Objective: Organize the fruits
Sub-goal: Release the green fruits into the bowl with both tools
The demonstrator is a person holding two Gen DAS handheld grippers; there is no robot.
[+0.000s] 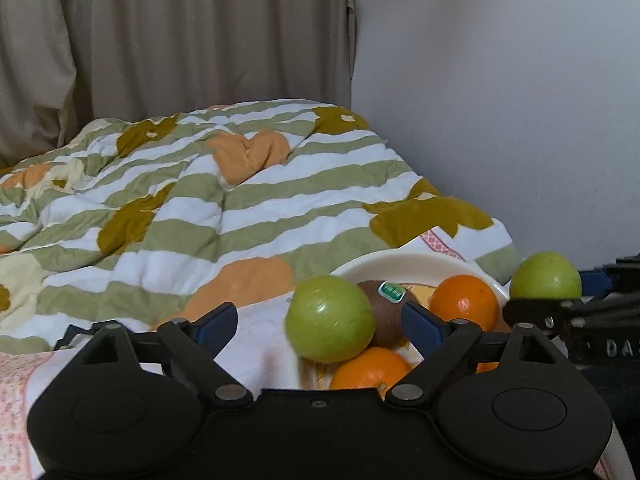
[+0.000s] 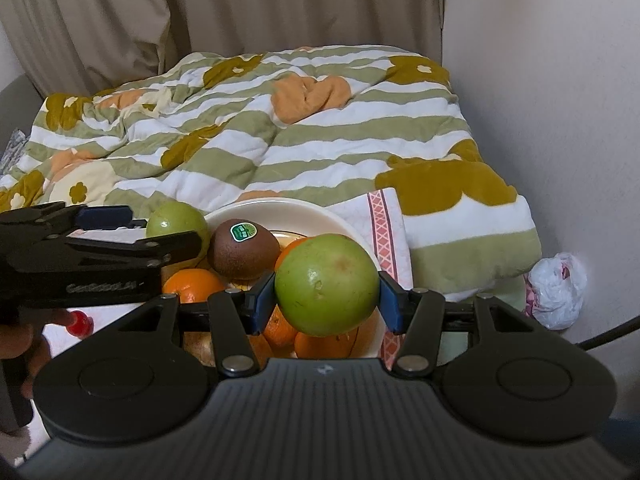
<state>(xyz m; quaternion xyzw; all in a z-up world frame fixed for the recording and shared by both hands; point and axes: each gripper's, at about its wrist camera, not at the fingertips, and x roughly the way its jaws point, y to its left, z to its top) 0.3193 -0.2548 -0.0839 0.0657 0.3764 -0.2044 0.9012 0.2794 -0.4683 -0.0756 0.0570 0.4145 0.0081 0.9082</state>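
Claws level over the plate (image 2: pixel 352 224): right claw (image 2: pixel 326 300) clamps a green apple (image 2: pixel 326 284), left claw (image 1: pixel 316 324) gapes.

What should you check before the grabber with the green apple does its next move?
1. Grip: the right gripper has both blue fingers against the round green apple: ok.
2. Height: whether that apple is clear of the oranges under it: cannot tell.
3. Bowl room: the cream round bowl already holds the brown stickered kiwi and an orange; a free spot: cannot tell.
4. Other grabber: the left gripper is open, with a second green apple in front: ok.
5. Crowding: the left gripper sits close beside the bowl in the right wrist view: not ok.
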